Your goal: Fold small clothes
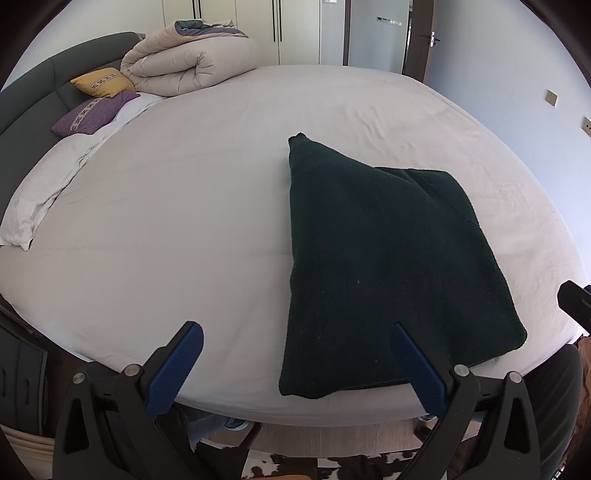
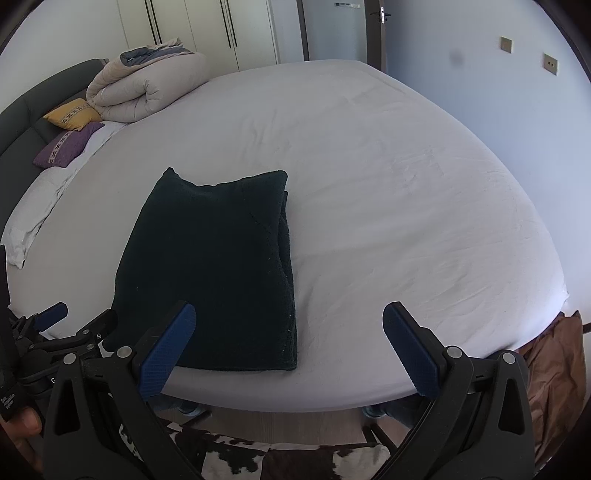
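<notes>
Both grippers, left (image 1: 295, 343) and right (image 2: 288, 325), hover with fingers apart, holding nothing; dark green garment (image 2: 210, 266) lies folded on bed (image 2: 406, 184). Best pinch matching corners evenly.

I'm working in a home bedroom. A wide bed (image 1: 184, 192) with a pale sheet fills my view, a dark padded headboard (image 1: 29, 99) behind it, a rolled duvet (image 1: 192, 62), yellow cushion (image 1: 103, 81) and purple cushion (image 1: 92, 114) at its head, wardrobe doors (image 2: 207, 33) and a door (image 1: 380, 37) beyond.
</notes>
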`<action>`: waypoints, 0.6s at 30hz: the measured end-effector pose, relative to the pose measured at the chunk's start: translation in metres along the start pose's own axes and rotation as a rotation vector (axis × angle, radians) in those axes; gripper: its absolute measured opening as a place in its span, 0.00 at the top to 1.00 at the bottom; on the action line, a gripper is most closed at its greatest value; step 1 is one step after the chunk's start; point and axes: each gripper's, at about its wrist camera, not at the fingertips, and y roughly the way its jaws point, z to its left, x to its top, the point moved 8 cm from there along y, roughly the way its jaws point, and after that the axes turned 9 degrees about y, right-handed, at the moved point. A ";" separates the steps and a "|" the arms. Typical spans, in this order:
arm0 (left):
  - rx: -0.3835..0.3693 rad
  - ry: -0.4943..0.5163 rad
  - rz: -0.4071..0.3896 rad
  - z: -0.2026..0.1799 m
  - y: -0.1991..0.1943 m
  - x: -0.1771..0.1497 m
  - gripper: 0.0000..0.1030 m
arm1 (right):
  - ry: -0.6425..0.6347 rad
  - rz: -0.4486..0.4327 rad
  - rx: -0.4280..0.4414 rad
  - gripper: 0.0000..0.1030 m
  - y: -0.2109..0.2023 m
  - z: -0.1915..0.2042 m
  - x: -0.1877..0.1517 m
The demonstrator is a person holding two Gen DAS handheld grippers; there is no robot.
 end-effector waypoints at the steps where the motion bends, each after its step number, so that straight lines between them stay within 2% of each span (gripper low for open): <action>1: -0.002 0.000 0.001 0.000 0.000 0.000 0.00 | -0.001 0.000 0.000 0.00 0.001 0.001 0.000; 18: -0.010 0.000 0.008 -0.002 0.004 -0.003 0.00 | -0.006 0.016 -0.008 0.00 0.012 0.010 0.001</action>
